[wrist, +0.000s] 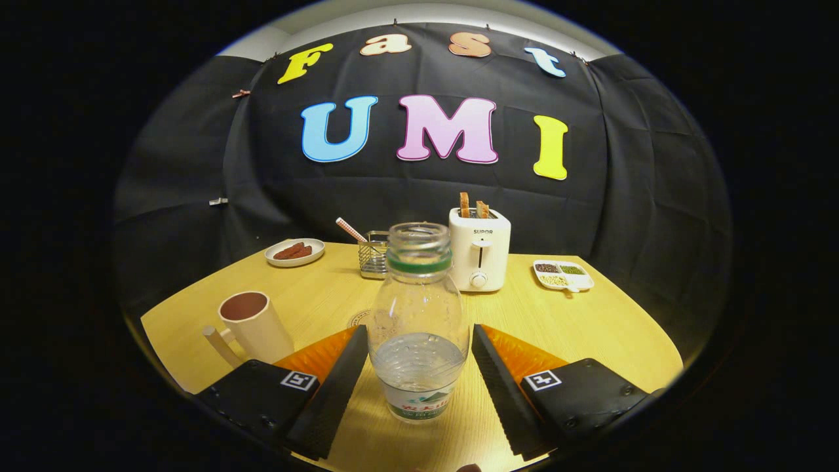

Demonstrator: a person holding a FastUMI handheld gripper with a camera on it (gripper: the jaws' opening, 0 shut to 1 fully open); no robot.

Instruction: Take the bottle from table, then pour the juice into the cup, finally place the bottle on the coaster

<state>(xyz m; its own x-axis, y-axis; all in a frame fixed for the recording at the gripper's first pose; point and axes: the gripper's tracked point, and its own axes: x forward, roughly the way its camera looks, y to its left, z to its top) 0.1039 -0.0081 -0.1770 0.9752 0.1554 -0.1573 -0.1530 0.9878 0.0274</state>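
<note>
A: Gripper view first: the bottle (418, 328) stands upright on the surface (590, 328), uncapped, directly between the two fingers of the claw (417, 367). How far along would you say this is?

B: Barely begun, I'd judge. The claw is spread wide; its fingers flank the bottle near its widest part but I can't tell whether either one touches it. So the bottle has not yet been taken up.

A: And the pour?

B: Not done, by the look of it. There is clear liquid in the bottle's lower part, and the cup (252, 324) sits off to the left of the left finger, handle toward us, its inside dark. Whether anything is in it I can't tell.

A: The coaster?

B: A round mark (359, 319) shows just behind the bottle, mostly hidden by it; possibly that, but I can't be sure.

A: So what's left?

B: Everything: close on the bottle, lift, tip over the cup, set it down.
</note>
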